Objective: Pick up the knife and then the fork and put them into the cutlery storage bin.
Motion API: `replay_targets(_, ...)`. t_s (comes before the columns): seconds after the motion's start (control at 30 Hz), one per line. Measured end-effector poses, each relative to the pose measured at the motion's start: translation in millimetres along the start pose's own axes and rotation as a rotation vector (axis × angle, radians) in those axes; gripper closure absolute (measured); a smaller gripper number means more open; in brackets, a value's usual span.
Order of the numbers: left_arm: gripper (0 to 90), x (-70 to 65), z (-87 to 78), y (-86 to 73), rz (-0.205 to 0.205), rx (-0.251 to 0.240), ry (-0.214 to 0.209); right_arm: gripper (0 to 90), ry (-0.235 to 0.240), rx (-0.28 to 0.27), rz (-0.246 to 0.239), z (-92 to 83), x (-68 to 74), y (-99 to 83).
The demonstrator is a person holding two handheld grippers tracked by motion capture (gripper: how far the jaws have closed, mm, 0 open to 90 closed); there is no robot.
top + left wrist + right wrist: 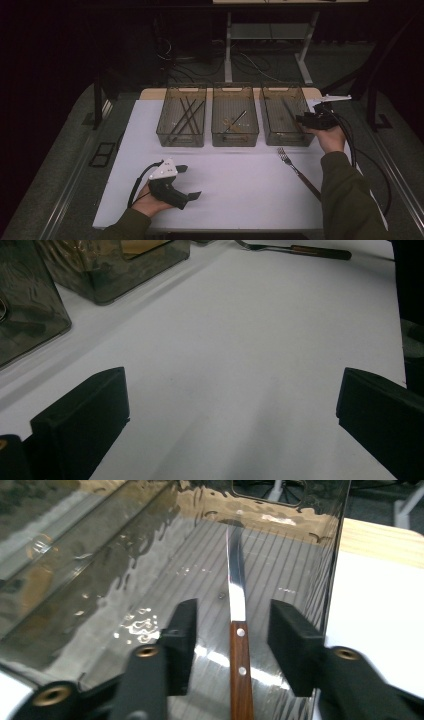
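Knife (238, 630), slim steel blade and riveted brown wooden handle, lies on the ribbed floor of the far-right clear plastic bin (125, 580) between the right gripper (232, 625)'s released jaws, untouched.

High view: dim overall, the white table (240, 180) the only bright field, with surroundings from 9 through 12 to 3 o'clock sunk in near-black and fine detail soft. Left gripper view: even light on the tabletop, a soft shadow at 6 o'clock, jaws slightly blurred. Right gripper view: rippled glare on the clear bin (125, 580) at 10 o'clock, a bright streak along the knife blade (236, 580), near jaws defocused.
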State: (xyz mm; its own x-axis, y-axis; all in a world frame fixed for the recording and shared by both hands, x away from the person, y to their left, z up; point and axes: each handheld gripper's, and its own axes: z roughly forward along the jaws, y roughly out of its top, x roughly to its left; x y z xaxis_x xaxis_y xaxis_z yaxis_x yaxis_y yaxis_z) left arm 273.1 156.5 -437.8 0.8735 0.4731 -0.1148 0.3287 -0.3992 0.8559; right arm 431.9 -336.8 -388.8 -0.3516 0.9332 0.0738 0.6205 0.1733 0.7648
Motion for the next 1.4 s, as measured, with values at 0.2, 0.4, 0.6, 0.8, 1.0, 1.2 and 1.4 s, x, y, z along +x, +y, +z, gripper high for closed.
replay_targets(0.2,0.0,-0.3,0.1,0.0,0.000,0.001,0.002,45.2,0.027,-0.033,0.030,-17.7,-1.1,-0.3)
replay_targets(0.4,0.0,-1.1,0.3,0.0,-0.002,-0.001,0.002,39.9,0.052,-0.058,0.024,-42.8,5.0,-6.5)
replay_targets(0.6,0.0,0.0,0.4,-0.1,-0.002,0.002,0.002,35.0,0.086,-0.057,-0.006,-61.1,12.1,-15.6)
replay_targets(0.8,0.0,0.9,-0.2,-1.4,-0.011,0.002,0.001,29.8,0.124,-0.020,-0.052,-68.7,24.8,-31.2)
replay_targets(1.0,0.0,1.5,-1.6,-2.4,-0.014,0.006,0.005,29.2,0.156,0.029,-0.095,-72.2,38.8,-48.8)
replay_targets(1.2,0.0,1.2,-2.6,-2.3,-0.015,0.004,0.008,31.4,0.186,0.096,-0.133,-73.6,50.8,-63.8)
replay_targets(1.4,0.0,1.0,-2.8,-2.2,-0.015,0.006,0.006,37.8,0.202,0.172,-0.160,-72.4,56.3,-78.4)
